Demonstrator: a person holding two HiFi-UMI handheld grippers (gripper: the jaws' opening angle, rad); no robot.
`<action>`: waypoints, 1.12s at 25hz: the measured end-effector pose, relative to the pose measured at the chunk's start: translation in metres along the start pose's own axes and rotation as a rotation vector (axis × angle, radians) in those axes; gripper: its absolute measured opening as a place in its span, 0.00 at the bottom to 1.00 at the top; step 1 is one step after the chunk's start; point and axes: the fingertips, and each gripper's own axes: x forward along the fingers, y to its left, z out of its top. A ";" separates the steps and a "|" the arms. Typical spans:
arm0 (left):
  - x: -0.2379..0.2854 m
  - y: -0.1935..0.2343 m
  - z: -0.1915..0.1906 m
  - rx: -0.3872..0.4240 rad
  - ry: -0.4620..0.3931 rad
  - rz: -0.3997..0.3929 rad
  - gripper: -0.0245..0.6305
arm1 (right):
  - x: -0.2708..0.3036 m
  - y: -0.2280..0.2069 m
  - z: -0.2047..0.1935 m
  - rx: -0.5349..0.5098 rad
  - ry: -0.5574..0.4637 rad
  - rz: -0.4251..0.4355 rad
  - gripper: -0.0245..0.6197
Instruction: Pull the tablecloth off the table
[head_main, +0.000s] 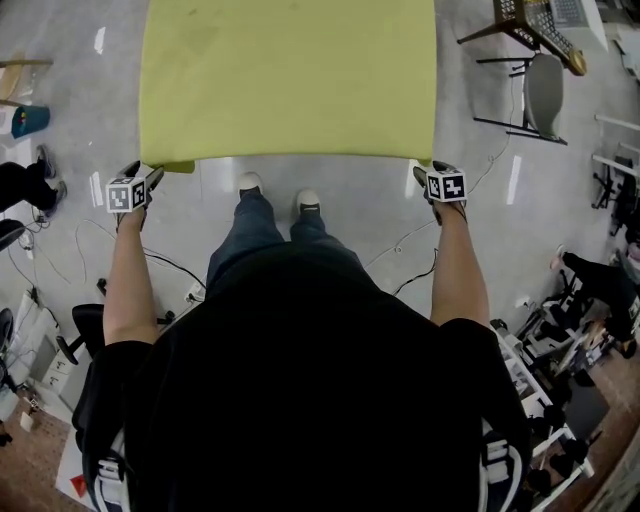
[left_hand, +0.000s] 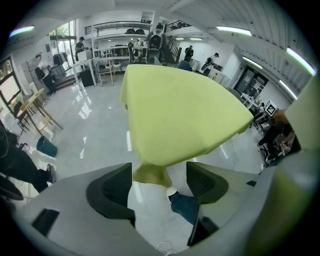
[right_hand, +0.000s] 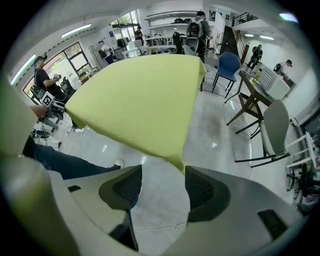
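Head view: person is standing at the near edge of the table, which is lying fully under the yellow-green tablecloth (head_main: 288, 75). Left gripper (head_main: 135, 190) is sitting at the near-left corner, right gripper (head_main: 440, 183) at the near-right corner, both pointing steeply down.

Left gripper view: jaws are standing spread. The drooping cloth corner (left_hand: 152, 175) is hanging between the pads, touching neither that I can see.

Right gripper view: jaws are spread too. The pointed corner (right_hand: 177, 162) is dangling at the mouth, nearer the right-hand pad, hardly inside.

Judgement: this is the grasp step. Each corner needs feeding deeper between the pads before closing, the right one especially, since a tip-only pinch will likely slip. Then both ends want pulling evenly toward the person.
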 end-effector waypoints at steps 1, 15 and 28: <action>0.003 0.002 -0.002 -0.003 0.005 0.005 0.57 | 0.002 -0.002 -0.001 -0.008 0.010 -0.008 0.45; 0.046 0.009 -0.017 0.012 0.056 0.044 0.53 | 0.047 -0.016 0.018 -0.114 0.048 -0.080 0.37; 0.051 0.002 -0.006 -0.021 0.007 0.017 0.08 | 0.050 -0.027 0.001 -0.028 0.041 -0.094 0.07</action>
